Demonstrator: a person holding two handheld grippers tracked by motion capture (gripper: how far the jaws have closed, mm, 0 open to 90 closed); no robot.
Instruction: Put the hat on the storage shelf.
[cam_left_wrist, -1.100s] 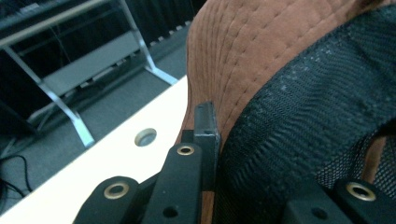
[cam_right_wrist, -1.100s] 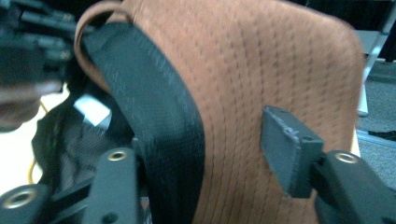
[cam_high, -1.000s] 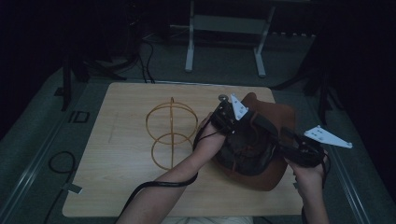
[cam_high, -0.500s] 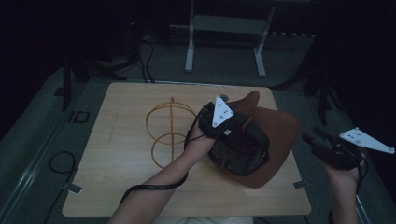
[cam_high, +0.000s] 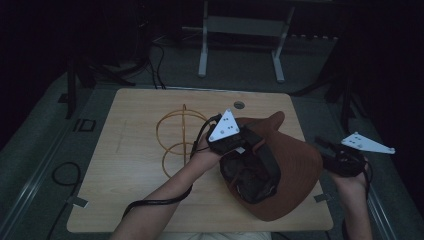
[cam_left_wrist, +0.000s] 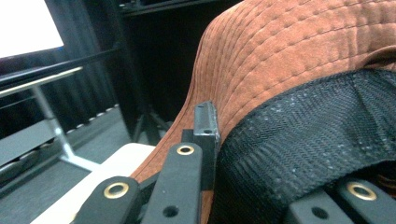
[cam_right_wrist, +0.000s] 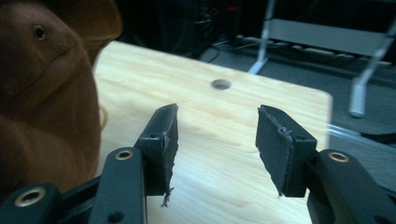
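High view: a wire stand (cam_high: 179, 145) of gold hoops sits left of centre on the bench (cam_high: 125, 170). Just right of it the left gripper (cam_high: 252, 145), under its grey plate, holds a brown hat (cam_high: 295, 175) by the edge; the hat rests crown-down on the right half of the bench, its black lining (cam_high: 252, 180) facing up. The right gripper (cam_high: 325, 146) hangs off the bench's right edge, apart from the hat. A dark cable (cam_high: 155, 202) trails from the left forearm across the bench. Beyond the bench a metal frame (cam_high: 240, 45) stands on the dark floor.

Left gripper view: this close view shows what the high view does not, namely one jaw lying flat on the stitched brown brim (cam_left_wrist: 289, 51) while black mesh lining (cam_left_wrist: 299, 140) bulges beside it; the jaws are closed on the hat's edge. Part of the bench corner (cam_left_wrist: 116, 163) lies below.

Right gripper view: the jaws of the right gripper (cam_right_wrist: 217, 140) stand wide apart with nothing between them. The hat (cam_right_wrist: 42, 102), with an eyelet (cam_right_wrist: 39, 31), fills the left side, blocking the stand except for a gold sliver. A round hole (cam_right_wrist: 221, 84) in the bench lies ahead.

Against half a second earlier: the hat has tipped a little farther toward the person, the left gripper has kept its grip, and the right gripper has stayed clear beyond the right edge.
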